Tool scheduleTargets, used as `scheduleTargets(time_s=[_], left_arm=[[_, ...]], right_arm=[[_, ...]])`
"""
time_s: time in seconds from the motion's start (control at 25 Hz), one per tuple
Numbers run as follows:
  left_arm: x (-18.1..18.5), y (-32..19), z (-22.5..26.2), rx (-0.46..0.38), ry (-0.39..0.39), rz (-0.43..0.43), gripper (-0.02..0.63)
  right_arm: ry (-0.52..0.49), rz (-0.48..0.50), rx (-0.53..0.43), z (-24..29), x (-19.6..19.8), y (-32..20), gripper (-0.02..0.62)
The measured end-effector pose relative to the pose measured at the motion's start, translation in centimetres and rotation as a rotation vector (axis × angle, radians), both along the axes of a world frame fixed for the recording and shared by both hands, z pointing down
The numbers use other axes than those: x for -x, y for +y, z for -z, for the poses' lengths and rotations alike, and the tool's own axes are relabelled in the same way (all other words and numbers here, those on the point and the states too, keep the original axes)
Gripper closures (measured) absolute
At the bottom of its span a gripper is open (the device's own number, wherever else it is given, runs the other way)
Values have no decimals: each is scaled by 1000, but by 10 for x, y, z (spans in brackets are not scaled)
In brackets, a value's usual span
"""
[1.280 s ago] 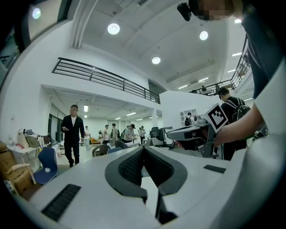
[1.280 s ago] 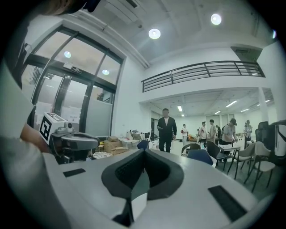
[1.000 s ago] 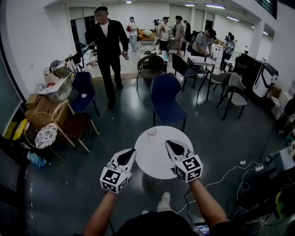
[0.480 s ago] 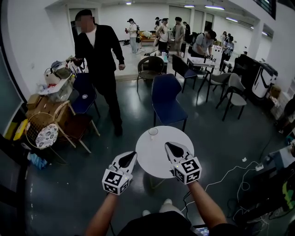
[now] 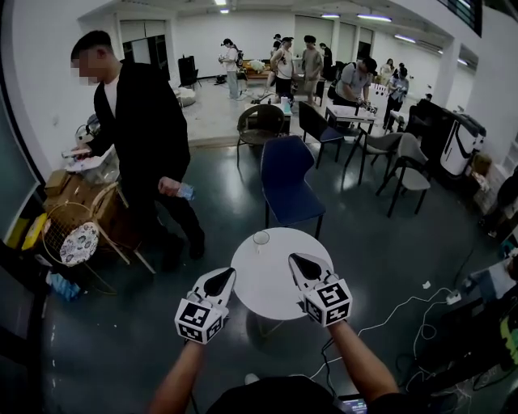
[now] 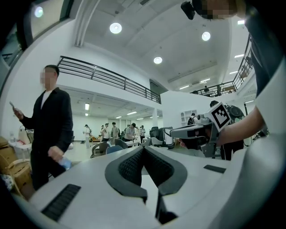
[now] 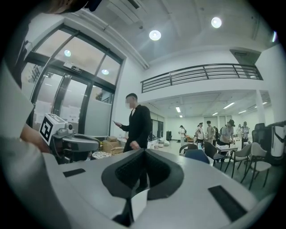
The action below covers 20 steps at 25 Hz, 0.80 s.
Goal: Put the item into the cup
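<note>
Left hand-held gripper (image 5: 221,279) and right hand-held gripper (image 5: 300,262) are both pressed together and empty, held level over the near side of the round bench (image 5: 267,295), likely a ready pose. The cup (image 5: 261,238) stands upright at the far edge. No loose item shows, and the cup's contents are too small to tell.

The room is lit brightly by round ceiling lights (image 6: 115,28) and strip lamps (image 5: 374,16); soft reflections are seen on the dark floor (image 5: 235,194). Straight lines are bent by fisheye distortion, and both gripper views' corners are blacked out.
</note>
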<state>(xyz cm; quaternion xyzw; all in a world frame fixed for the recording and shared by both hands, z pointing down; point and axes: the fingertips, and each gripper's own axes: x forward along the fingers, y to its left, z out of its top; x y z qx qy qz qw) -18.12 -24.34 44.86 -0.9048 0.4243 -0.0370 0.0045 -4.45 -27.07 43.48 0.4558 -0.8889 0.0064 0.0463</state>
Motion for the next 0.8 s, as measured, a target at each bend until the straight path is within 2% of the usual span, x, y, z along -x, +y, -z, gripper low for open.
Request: scheduleTargets(time_s=[0.36, 0.4, 0.56, 0.8], left_arm=[[-48, 7, 19, 6, -11, 0, 589], [-51, 8, 18, 10, -3, 0, 589], [-54, 13, 16, 43, 110, 14, 589], [-68, 23, 8, 24, 78, 29, 589]], right_arm=[[-4, 9, 6, 20, -46, 4, 578], [-5, 9, 6, 20, -49, 5, 578], [-12, 10, 9, 12, -56, 13, 578], [-20, 12, 11, 3, -71, 25, 578]])
